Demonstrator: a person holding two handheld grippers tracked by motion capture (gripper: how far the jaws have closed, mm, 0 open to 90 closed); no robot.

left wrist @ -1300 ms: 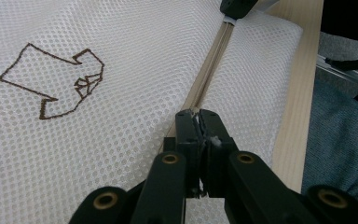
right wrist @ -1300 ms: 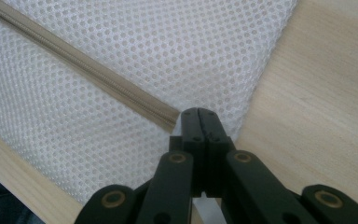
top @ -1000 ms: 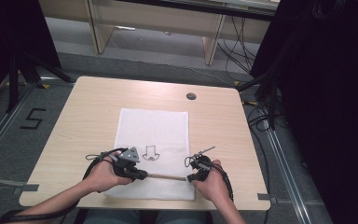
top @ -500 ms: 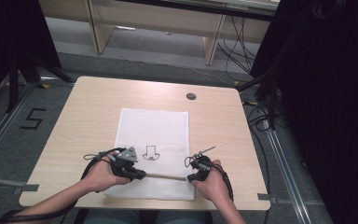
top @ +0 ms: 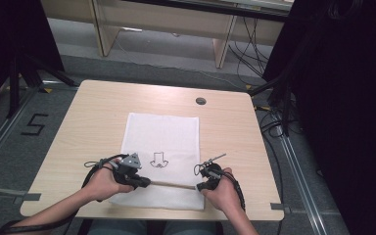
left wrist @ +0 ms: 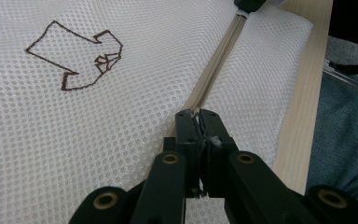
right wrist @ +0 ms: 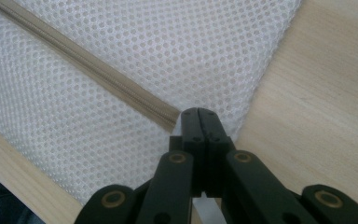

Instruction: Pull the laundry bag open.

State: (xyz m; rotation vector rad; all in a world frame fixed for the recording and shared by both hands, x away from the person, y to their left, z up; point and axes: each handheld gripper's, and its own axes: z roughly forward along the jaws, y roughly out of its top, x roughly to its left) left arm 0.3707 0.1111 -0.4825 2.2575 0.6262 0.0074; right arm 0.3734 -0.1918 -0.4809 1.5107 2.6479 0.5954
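Observation:
A white mesh bag lies flat on the wooden table, with a brown arrow mark stitched on it. A beige zipper runs across its near end. My left gripper sits at the zipper's left end. Its jaws are shut on the zipper, and a small white bit shows between the pads of the left gripper. My right gripper is at the zipper's right end. In the right gripper view, the right gripper is shut on the bag's mesh where the zipper stops.
A round cable hole sits in the tabletop beyond the bag. Bare wood lies to the right of the bag. The table's near edge is just behind both hands. Cables and desk legs stand on the floor beyond the table.

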